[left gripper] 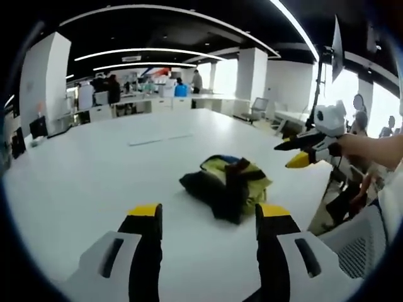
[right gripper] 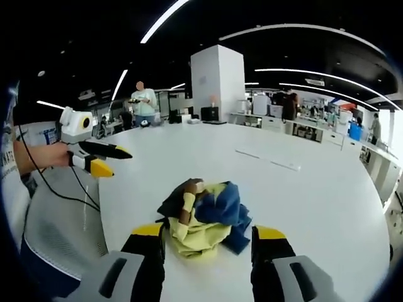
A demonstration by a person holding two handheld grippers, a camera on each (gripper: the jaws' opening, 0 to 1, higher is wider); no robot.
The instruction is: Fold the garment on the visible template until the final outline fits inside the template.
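On the white table (left gripper: 94, 170), crumpled garment (right gripper: 204, 217) lying in a heap, left gripper (left gripper: 208, 217) hovering spread, right gripper (right gripper: 208, 239) poised spread, both holding nothing.

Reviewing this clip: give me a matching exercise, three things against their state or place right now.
Things:
1. garment
2. left gripper
3. right gripper

States:
A. jaws open, the crumpled heap lying between them
B. bunched up on the white table, unfolded
C. jaws open over bare tabletop, the heap ahead

Pairs: 1-B, 2-C, 3-A
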